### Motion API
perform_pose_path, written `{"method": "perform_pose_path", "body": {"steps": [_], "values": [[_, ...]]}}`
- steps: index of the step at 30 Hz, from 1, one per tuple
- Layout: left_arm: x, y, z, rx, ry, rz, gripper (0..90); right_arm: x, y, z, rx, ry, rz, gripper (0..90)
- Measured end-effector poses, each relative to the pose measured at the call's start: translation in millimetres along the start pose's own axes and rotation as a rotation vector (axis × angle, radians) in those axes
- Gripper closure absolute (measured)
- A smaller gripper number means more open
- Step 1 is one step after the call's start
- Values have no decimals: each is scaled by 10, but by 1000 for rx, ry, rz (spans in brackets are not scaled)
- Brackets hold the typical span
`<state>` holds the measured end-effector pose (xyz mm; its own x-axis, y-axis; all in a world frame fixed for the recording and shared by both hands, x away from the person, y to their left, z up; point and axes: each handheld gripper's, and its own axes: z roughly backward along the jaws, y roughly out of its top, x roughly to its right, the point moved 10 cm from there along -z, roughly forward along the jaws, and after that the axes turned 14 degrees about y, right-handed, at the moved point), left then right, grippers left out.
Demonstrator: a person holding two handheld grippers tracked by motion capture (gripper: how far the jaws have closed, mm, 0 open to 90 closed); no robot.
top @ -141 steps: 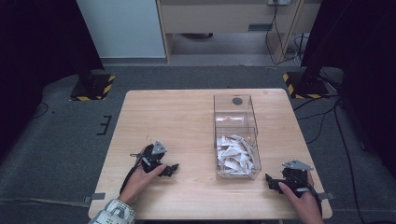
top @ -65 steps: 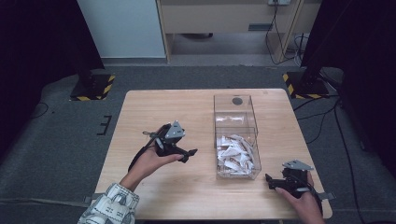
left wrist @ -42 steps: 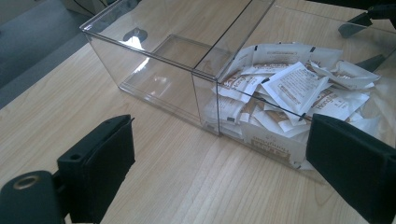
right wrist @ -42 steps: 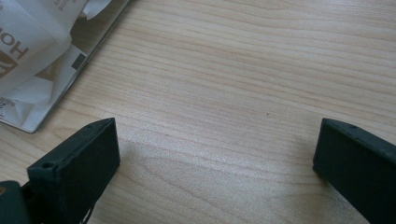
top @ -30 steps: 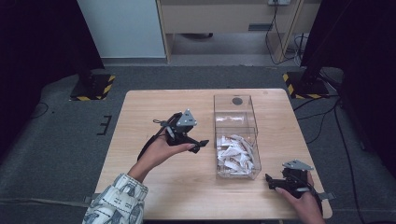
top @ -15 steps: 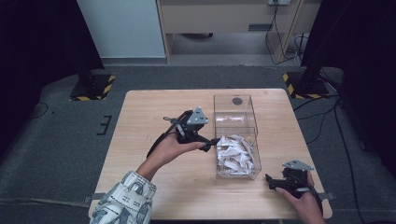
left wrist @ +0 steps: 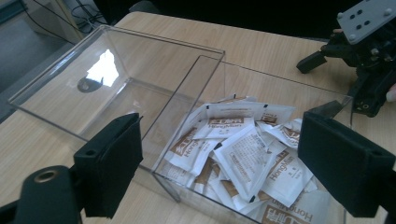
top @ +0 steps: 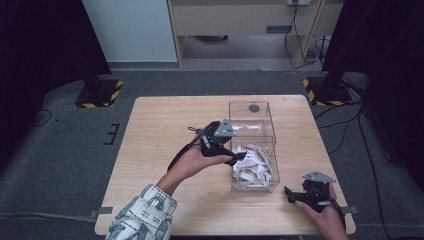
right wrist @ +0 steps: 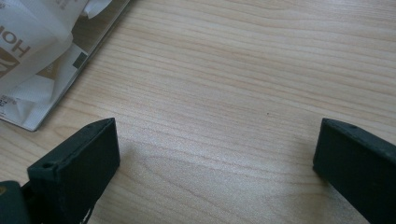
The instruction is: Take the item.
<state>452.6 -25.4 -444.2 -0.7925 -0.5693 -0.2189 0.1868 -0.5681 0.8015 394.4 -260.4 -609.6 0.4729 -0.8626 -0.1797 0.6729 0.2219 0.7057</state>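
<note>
Open jaws over bare table (right wrist: 224,93), sachets (right wrist: 32,51) upper left

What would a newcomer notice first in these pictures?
First, the clear plastic box right of the table's middle, its near compartment heaped with white and brown sachets, its far one bare. Next, the left gripper, jaws wide, above the box's near left edge. The right gripper rests open at the table's near right corner.

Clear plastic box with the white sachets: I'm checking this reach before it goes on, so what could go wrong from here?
The left gripper, open, hangs at the clear plastic box rim; a jaw may catch the thin wall and shove the box. The white sachets overlap loosely, so it may pinch several or slip off.
</note>
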Motion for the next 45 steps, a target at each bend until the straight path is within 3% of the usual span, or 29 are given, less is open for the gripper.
{"method": "perform_pose_path", "body": {"steps": [2,9,20,30,38,45], "values": [[55,4,-16,-6,-20,-3,188,0,0,0,0,0,0,8],[264,3,-128,-21,-61,-48,228,-3,-6,5,-5,5,4,8],[451,-192,-316,-75,-87,-88,286,-5,-9,7,-5,9,9,8],[552,-294,-444,-121,-91,-113,409,-5,-9,7,-4,9,9,8],[565,-366,-494,-148,-88,-132,510,-5,-9,7,-4,9,8,8],[554,-407,-503,-169,-92,-125,589,-4,-8,7,-5,9,9,8]]}}
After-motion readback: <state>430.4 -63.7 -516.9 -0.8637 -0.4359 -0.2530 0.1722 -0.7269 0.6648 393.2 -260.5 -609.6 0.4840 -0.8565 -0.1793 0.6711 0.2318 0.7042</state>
